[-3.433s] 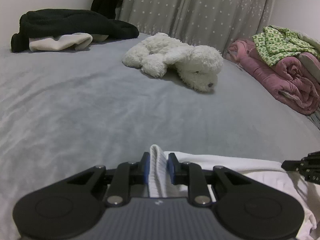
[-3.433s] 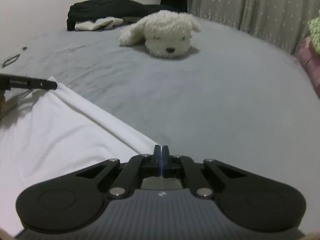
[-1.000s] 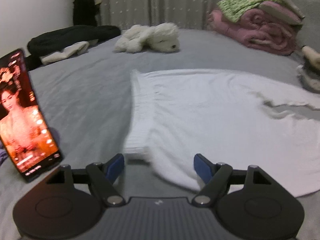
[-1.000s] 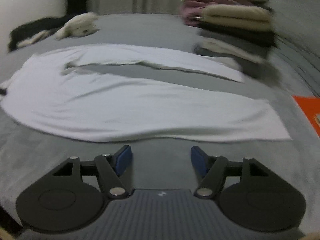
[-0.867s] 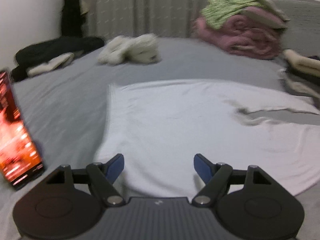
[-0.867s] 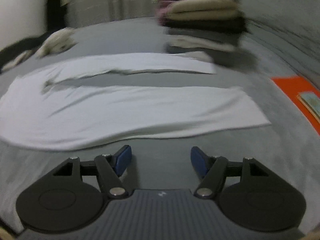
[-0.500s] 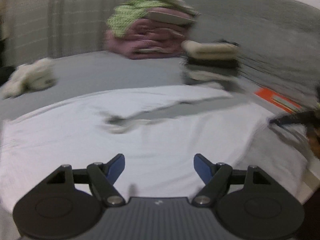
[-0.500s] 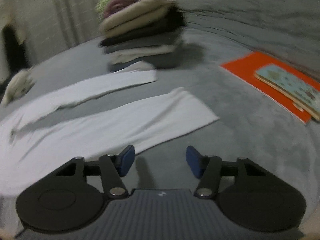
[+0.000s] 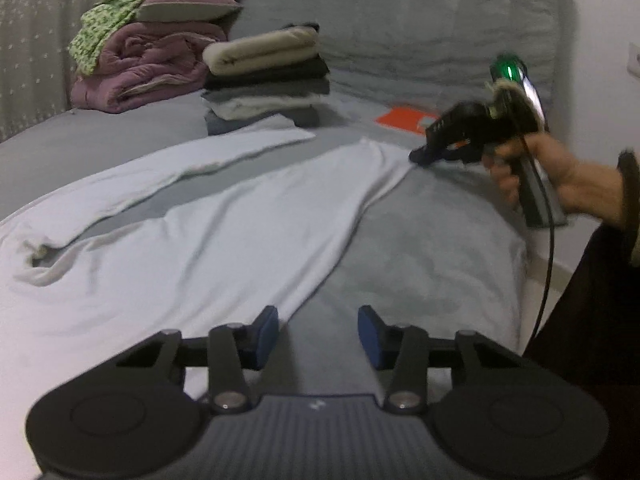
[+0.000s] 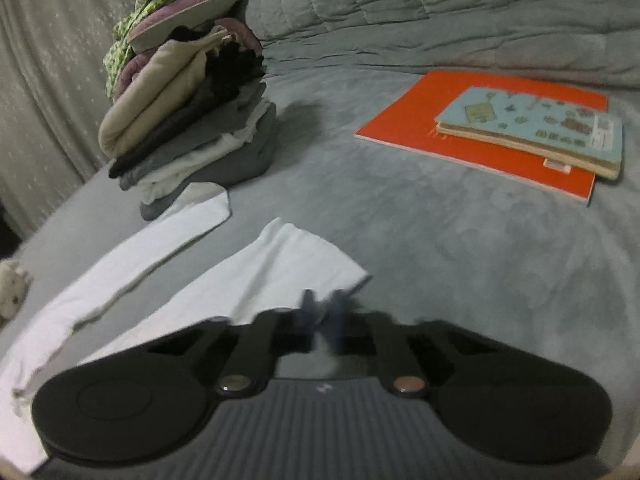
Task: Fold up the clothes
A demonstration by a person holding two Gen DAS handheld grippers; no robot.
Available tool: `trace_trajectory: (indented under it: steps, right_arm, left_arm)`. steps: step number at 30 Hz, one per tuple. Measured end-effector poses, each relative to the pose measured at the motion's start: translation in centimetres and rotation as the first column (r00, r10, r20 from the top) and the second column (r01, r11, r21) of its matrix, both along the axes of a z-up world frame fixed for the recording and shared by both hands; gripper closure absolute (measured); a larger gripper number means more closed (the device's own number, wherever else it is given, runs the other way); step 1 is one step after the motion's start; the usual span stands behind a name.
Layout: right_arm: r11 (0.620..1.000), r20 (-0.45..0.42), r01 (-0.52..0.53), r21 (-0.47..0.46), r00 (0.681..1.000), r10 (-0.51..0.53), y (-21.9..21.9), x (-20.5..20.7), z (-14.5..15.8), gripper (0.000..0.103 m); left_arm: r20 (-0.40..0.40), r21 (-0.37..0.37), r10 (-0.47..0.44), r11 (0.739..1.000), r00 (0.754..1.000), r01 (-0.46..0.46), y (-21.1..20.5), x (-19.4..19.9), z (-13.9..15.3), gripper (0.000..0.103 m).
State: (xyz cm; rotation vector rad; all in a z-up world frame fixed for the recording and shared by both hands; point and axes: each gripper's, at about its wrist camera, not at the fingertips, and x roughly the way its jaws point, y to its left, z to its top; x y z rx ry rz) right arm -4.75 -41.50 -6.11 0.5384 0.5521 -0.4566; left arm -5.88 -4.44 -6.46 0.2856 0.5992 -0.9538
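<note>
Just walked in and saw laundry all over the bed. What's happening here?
A person is folding white trousers spread flat on the grey bed. The right gripper is at the end of one leg, its jaws nearly together but blurred, so a grip isn't certain. The left gripper is open at the trousers' near edge. A stack of folded clothes sits beyond.

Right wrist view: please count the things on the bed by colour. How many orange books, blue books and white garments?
orange book: 1
blue book: 1
white garment: 1
Total: 3
</note>
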Motion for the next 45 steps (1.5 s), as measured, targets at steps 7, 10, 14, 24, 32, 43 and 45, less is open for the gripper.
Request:
trace_trajectory:
  steps: [7, 10, 14, 24, 32, 43, 45]
  right_arm:
    - [0.996, 0.018, 0.030, -0.082, 0.999, -0.029, -0.5, -0.5, 0.8, 0.103]
    - [0.995, -0.014, 0.030, -0.099, 0.999, -0.031, -0.7, -0.2, 0.6, 0.103]
    - [0.993, -0.028, 0.030, -0.115, 0.999, -0.033, -0.8, -0.2, 0.7, 0.103]
    - [0.992, -0.063, 0.017, -0.128, 0.998, -0.025, -1.0, -0.1, 0.8, 0.103]
    - [0.991, -0.106, 0.004, -0.135, 0.994, -0.019, -1.1, 0.1, 0.6, 0.103]
    - [0.973, -0.073, -0.001, -0.229, 0.997, -0.016, 1.1, 0.7, 2.3, 0.071]
    - [0.974, -0.075, -0.051, -0.222, 0.997, 0.035, 2.2, 1.5, 2.2, 0.071]
  left_arm:
    - [-0.006, -0.018, 0.006, 1.000, 1.000, -0.006, -0.2, 0.8, 0.5, 0.073]
    - [-0.007, 0.012, -0.002, 1.000, 1.000, 0.002, -0.7, 1.1, 0.0, 0.073]
    - [0.000, 0.009, 0.006, 1.000, 1.000, -0.006, -0.9, 1.3, 0.5, 0.073]
    - [0.038, 0.056, 0.020, 0.998, 0.999, -0.022, -1.4, 1.9, 0.3, 0.103]
    - [-0.033, 0.036, -0.011, 0.999, 0.999, 0.013, -0.9, 2.6, 1.0, 0.103]
    - [-0.019, -0.047, 0.033, 0.998, 0.999, -0.034, 0.2, 3.0, 2.2, 0.049]
    - [-0.012, -0.029, 0.061, 0.998, 0.998, -0.062, 0.3, 3.5, 1.9, 0.047]
